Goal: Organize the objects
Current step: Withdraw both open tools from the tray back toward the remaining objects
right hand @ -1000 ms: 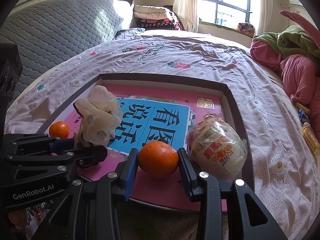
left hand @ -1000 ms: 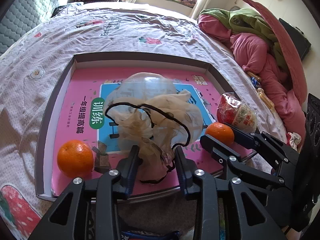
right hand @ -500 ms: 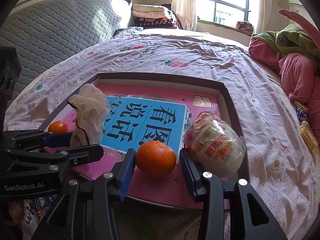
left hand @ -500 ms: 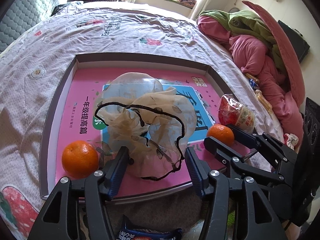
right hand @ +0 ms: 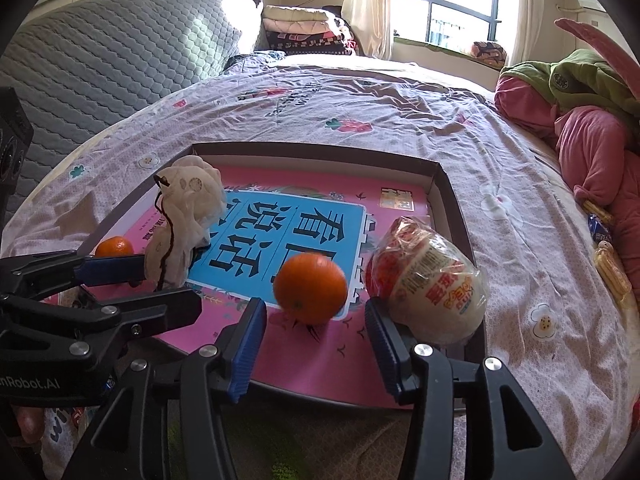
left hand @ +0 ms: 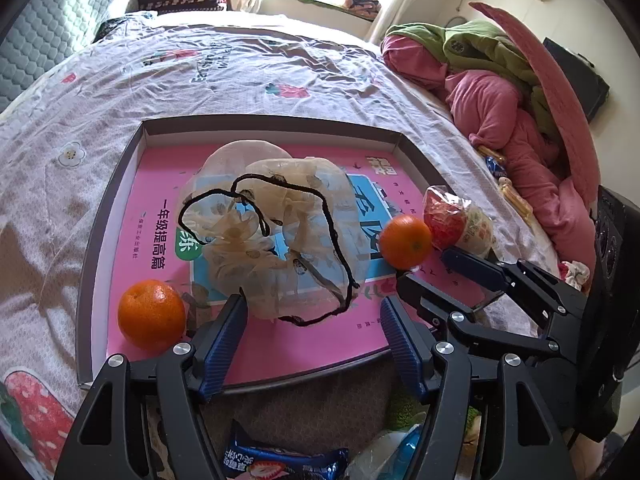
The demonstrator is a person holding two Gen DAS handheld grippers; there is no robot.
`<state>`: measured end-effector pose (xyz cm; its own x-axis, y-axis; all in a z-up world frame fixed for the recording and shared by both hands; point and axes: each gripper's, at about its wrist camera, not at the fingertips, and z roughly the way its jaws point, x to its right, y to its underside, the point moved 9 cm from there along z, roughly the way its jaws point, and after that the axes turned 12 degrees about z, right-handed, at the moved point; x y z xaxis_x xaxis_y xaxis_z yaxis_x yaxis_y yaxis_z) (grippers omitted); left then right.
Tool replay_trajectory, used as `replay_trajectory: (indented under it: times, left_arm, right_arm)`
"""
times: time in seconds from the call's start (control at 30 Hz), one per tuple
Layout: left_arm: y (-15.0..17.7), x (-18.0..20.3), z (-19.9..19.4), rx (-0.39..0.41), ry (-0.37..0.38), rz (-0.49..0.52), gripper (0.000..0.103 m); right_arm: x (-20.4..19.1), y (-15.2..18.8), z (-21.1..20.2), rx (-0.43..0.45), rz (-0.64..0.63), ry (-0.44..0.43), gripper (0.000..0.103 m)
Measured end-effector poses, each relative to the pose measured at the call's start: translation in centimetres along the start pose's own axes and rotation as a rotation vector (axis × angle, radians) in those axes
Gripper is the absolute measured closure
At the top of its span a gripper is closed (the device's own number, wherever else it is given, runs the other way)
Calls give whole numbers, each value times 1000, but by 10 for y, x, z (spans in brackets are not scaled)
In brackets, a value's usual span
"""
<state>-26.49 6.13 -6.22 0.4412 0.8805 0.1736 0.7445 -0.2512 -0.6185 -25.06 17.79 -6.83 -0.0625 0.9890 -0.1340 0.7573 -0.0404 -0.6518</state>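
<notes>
A shallow grey tray (left hand: 104, 216) lined with a pink and blue book cover lies on the bed. In it are a crumpled beige mesh pouch with a black drawstring (left hand: 272, 236), one orange at the near left (left hand: 151, 314), a second orange (left hand: 405, 242) and a wrapped instant-noodle cup (left hand: 460, 224). My left gripper (left hand: 312, 328) is open, its jaws just behind the pouch. My right gripper (right hand: 316, 340) is open and empty, with the second orange (right hand: 310, 288) lying free just beyond its jaws and the noodle cup (right hand: 428, 284) to its right.
The tray (right hand: 444, 184) sits on a floral bedsheet (left hand: 240, 68). Pink and green bedding (left hand: 500, 92) is piled at the right. Snack packets (left hand: 280, 464) lie below the left gripper. A quilted grey headboard (right hand: 100, 64) stands at the left.
Both grippers opened: the left let go of the mesh pouch, the right let go of the orange. Both pulled back a little toward the tray's near edge.
</notes>
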Motion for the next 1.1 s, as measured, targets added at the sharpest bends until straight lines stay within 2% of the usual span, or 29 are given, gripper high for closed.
replay_trajectory:
  times: [0.47, 0.67, 0.8, 1.1]
  left_arm:
    - [-5, 7, -32, 96, 1, 19, 32]
    - [-5, 4, -39, 114, -9, 12, 32]
    - [-5, 2, -44, 129, -18, 7, 32]
    - [-4, 2, -64, 184, -32, -6, 32]
  right_arm:
    - [3, -3, -7, 22, 4, 5, 50]
    - [3, -8, -14, 49, 11, 3, 50]
    - [2, -11, -22, 79, 10, -6, 43]
    - [-1, -16, -39, 137, 11, -17, 39]
